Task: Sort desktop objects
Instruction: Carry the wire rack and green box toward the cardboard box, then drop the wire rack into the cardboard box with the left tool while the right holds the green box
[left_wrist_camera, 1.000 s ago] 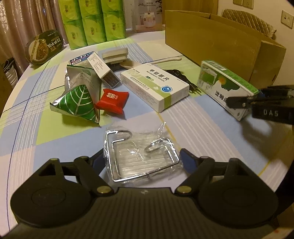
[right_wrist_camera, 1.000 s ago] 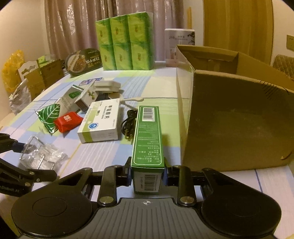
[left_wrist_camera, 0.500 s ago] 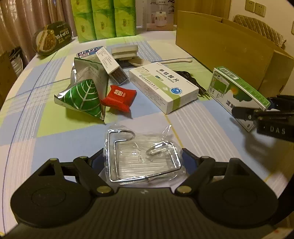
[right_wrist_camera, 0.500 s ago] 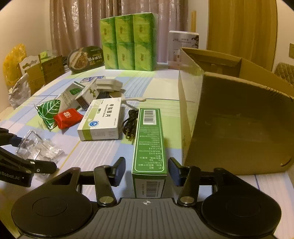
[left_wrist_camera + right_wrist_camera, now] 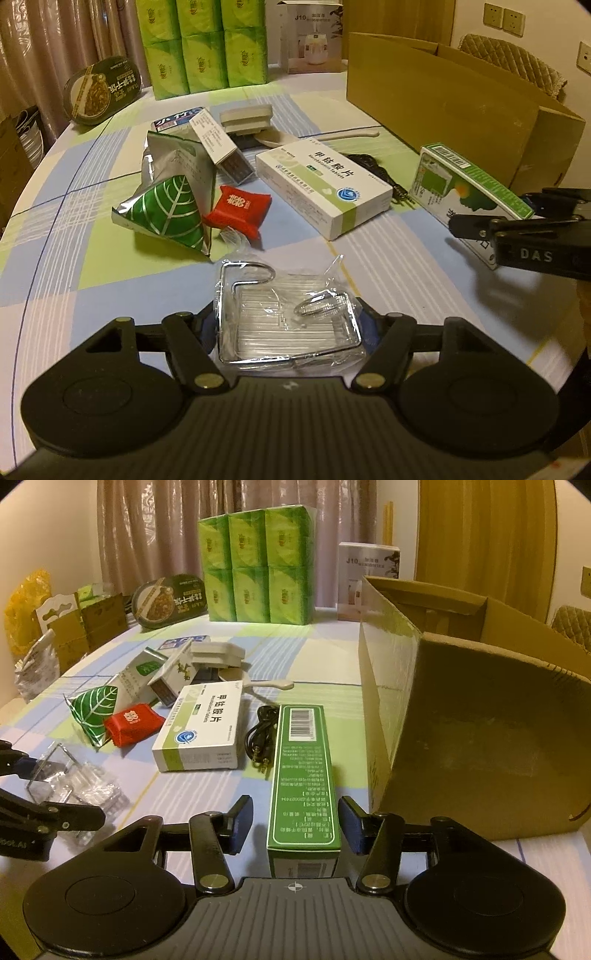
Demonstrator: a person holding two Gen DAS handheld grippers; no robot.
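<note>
My left gripper is shut on a chrome wire rack in clear plastic wrap and holds it low over the table. The rack also shows in the right wrist view. My right gripper is open, its fingers on either side of a long green box that stands on the table without touching them. The green box also shows in the left wrist view, with the right gripper by it. A large open cardboard box stands just right of the green box.
On the checked tablecloth lie a white medicine box, a black cable, a red pouch, a green leaf packet, small cartons and a white spoon. Green tissue packs and a food bowl stand at the back.
My right gripper has opened and let go of the green box, which now rests on the table. My left gripper has kept hold of the wire rack and drawn back slightly.
</note>
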